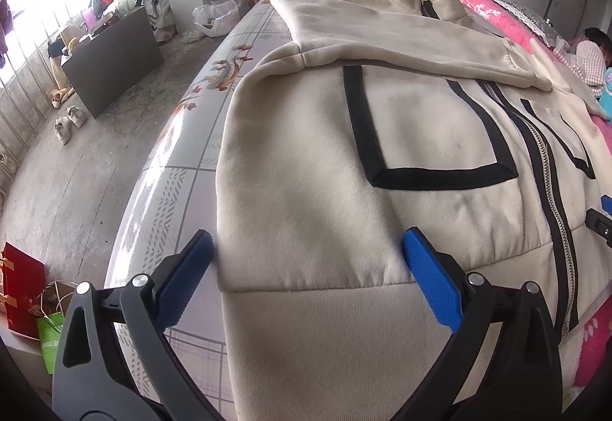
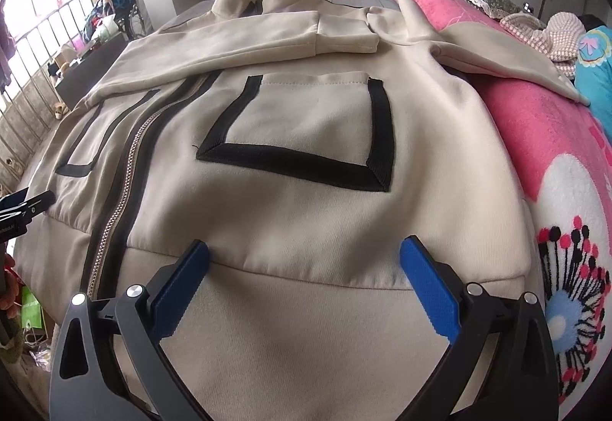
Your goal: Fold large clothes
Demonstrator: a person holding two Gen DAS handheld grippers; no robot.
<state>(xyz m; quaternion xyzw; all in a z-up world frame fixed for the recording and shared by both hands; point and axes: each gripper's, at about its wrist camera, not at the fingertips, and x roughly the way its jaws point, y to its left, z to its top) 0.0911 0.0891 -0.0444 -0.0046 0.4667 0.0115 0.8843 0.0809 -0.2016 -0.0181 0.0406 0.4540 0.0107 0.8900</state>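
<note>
A cream zip jacket [image 1: 420, 137] with black-trimmed pockets lies front-up on the bed, collar far from me. It also shows in the right wrist view [image 2: 306, 122]. Its left sleeve [image 1: 401, 38] is folded across the chest. My left gripper [image 1: 306, 248] is open over the hem at the jacket's left side, empty. My right gripper [image 2: 306, 256] is open over the hem right of the zipper [image 2: 126, 183], empty. The jacket's right sleeve [image 2: 497, 53] drapes over the pink blanket.
A pink flowered blanket [image 2: 554, 160] lies along the bed's right side. The bed's patterned sheet [image 1: 183, 168] shows on the left, with its edge and the floor beyond. A dark box [image 1: 114, 57], shoes [image 1: 69, 122] and bags [image 1: 23, 294] stand on the floor.
</note>
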